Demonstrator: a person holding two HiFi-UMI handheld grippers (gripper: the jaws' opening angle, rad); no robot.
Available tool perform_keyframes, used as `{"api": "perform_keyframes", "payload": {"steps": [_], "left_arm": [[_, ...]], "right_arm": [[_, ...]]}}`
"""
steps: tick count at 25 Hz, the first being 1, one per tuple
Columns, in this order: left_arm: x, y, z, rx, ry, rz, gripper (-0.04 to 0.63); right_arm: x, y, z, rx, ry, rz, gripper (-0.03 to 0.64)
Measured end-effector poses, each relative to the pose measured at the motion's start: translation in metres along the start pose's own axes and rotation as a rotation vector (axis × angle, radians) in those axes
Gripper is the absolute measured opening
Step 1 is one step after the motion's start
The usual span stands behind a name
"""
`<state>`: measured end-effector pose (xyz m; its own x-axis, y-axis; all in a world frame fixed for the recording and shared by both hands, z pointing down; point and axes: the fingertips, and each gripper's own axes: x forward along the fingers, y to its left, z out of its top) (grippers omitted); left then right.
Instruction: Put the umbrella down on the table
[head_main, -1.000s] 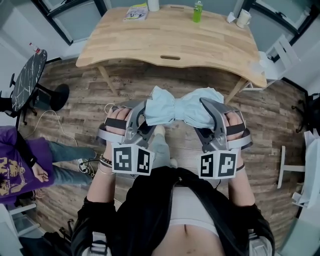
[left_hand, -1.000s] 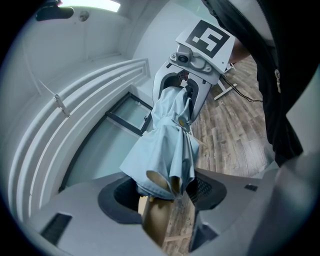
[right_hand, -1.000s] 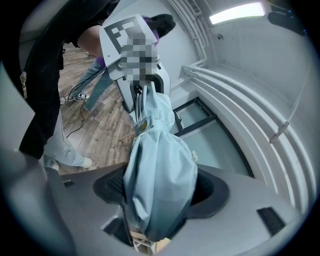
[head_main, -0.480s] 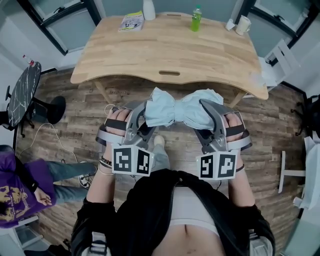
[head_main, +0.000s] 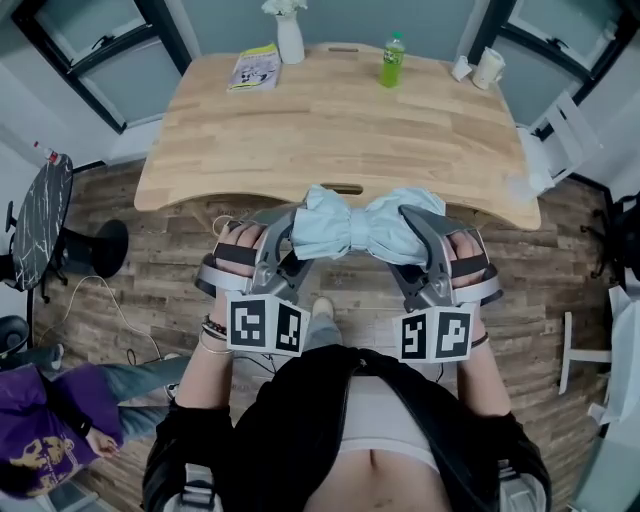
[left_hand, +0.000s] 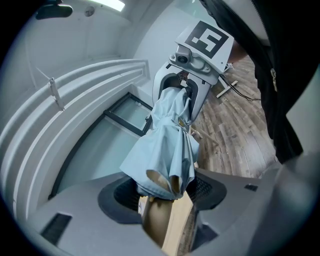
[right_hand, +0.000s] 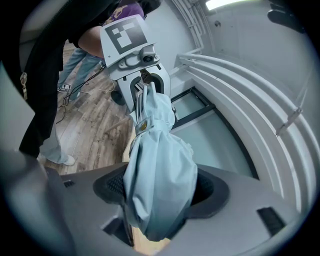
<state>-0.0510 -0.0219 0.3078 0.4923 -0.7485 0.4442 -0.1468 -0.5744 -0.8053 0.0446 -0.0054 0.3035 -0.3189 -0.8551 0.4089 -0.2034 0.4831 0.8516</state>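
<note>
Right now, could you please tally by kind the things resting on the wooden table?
Booklet: 1
White vase: 1
Green bottle: 1
White mug: 1
Small white item by the mug: 1
Total on the table: 5

The left forearm (head_main: 205, 378) and the right forearm (head_main: 483, 378) reach forward side by side in front of the body. The left hand (head_main: 238, 250) grasps the left gripper (head_main: 288, 228), and the right hand (head_main: 467, 250) grasps the right gripper (head_main: 415, 228). Both grippers point forward and slightly inward. The jaws of each gripper press on one end of the folded umbrella (head_main: 355, 225).
</note>
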Motion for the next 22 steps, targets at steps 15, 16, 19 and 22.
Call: {"api": "perform_keyframes", "payload": {"steps": [15,16,19,22], "left_arm": [[0.070,0.068,-0.047,0.029,-0.035,-0.017,0.256],[0.074,0.071,-0.051,0.029,-0.036,-0.018,0.256],[0.083,0.079,-0.059,0.027,-0.038,-0.024,0.256],[0.090,0.084,-0.064,0.032,-0.043,-0.023,0.256]], "right_arm": [[0.091,-0.050,-0.002,0.028,0.040,-0.023,0.322],[0.096,-0.052,-0.002,0.029,0.042,-0.023,0.322],[0.110,-0.057,-0.001,0.030,0.046,-0.018,0.322],[0.119,-0.061,-0.002,0.030,0.048,-0.022,0.322]]}}
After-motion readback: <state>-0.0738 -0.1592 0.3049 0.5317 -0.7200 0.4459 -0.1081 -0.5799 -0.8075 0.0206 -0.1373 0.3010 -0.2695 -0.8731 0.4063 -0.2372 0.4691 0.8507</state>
